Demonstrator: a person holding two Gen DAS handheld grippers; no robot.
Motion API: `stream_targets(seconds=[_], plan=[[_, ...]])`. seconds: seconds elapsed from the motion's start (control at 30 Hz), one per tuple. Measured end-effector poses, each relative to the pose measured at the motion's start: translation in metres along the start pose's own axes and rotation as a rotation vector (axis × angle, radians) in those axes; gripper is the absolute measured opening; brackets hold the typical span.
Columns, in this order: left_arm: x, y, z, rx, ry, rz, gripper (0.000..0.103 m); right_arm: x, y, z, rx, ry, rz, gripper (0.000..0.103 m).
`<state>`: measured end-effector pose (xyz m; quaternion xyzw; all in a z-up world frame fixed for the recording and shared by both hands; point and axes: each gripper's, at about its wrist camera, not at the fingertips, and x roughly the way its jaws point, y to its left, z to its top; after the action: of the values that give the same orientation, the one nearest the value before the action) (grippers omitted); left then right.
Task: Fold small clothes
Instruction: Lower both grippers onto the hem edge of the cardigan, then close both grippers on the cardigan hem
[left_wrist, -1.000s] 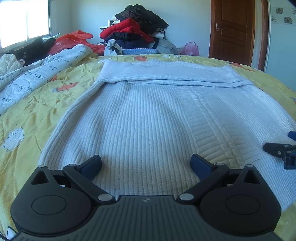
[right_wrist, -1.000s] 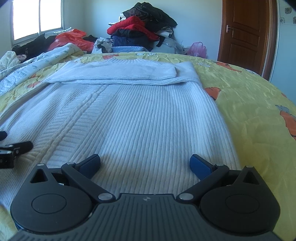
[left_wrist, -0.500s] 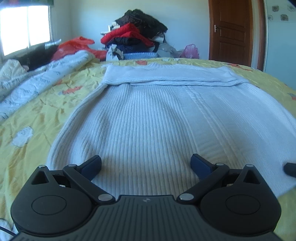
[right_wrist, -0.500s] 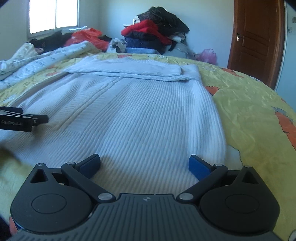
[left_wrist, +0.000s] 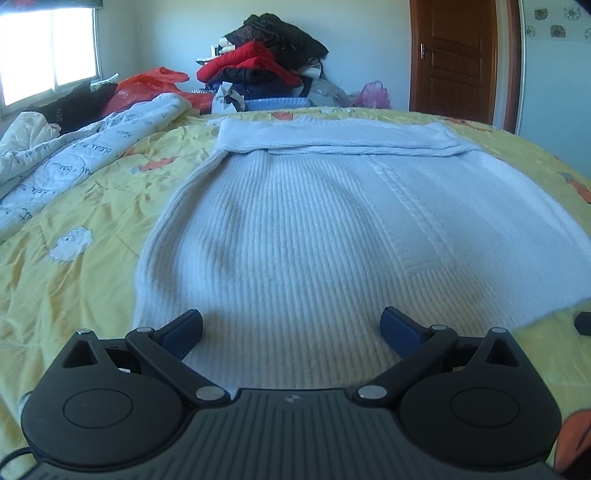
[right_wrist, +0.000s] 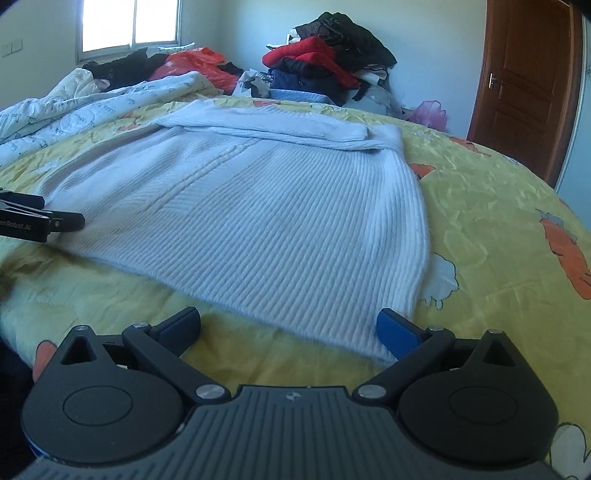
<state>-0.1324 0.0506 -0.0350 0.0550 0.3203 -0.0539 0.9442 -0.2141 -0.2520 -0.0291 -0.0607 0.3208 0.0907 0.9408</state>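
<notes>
Knitwear — a white ribbed sweater (left_wrist: 332, 229) — lies flat on the yellow bedspread (left_wrist: 85, 229), sleeves folded across its far end. Left gripper (left_wrist: 291, 328) and right gripper (right_wrist: 288, 325) sit at its near hem, jaws spread wide, empty. Clothes pile (left_wrist: 266, 81) and rumpled quilt (left_wrist: 74, 147) lie beyond.

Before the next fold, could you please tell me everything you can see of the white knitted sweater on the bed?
The white sweater is a ribbed knit with a raised cable band running lengthwise. It lies flat on the yellow bedspread, its far end already folded over into a double layer. Its near hem lies just ahead of both open grippers; the right gripper's right finger sits at its near corner. Nothing grips it.
</notes>
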Motion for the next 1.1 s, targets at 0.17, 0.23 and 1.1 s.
stream_targets(seconds=[0.17,0.23,1.1], plan=[[-0.025,0.035,0.001,0.017,-0.015,0.024,0.103,-0.017,-0.011,0.007,0.017,0.012,0.018,0.103],[-0.033,0.059,-0.001,-0.018,-0.015,0.053,0.103,-0.023,-0.028,0.010,0.082,0.009,0.024,0.103],[0.015,0.127,0.023,-0.430,0.194,-0.326,0.053,0.044,-0.127,0.035,0.558,0.126,0.459,0.060]])
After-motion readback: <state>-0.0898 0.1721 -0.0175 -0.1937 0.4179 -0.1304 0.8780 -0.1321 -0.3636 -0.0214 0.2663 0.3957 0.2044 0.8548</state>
